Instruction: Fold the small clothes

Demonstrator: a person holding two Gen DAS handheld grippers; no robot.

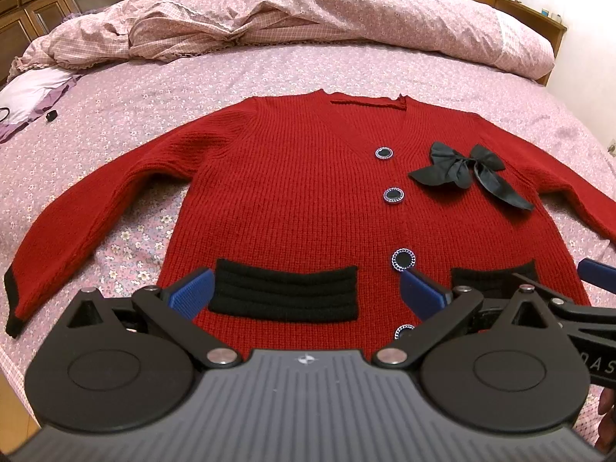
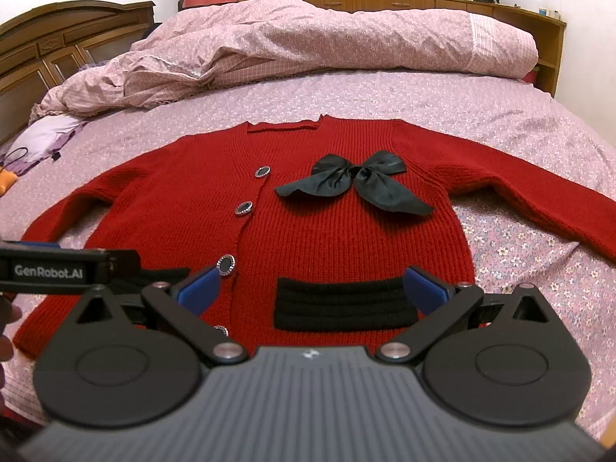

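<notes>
A small red knit cardigan lies flat and face up on the bed, sleeves spread to both sides; it also shows in the right wrist view. It has a black bow on the chest, round dark buttons and two black pocket bands. My left gripper is open and empty, hovering over the hem at the left pocket. My right gripper is open and empty over the right pocket band. Each gripper shows at the edge of the other's view.
A floral pink bed sheet covers the bed. A rumpled pink duvet is heaped behind the cardigan. A pale purple cloth lies at the far left. A wooden headboard and shelf border the bed.
</notes>
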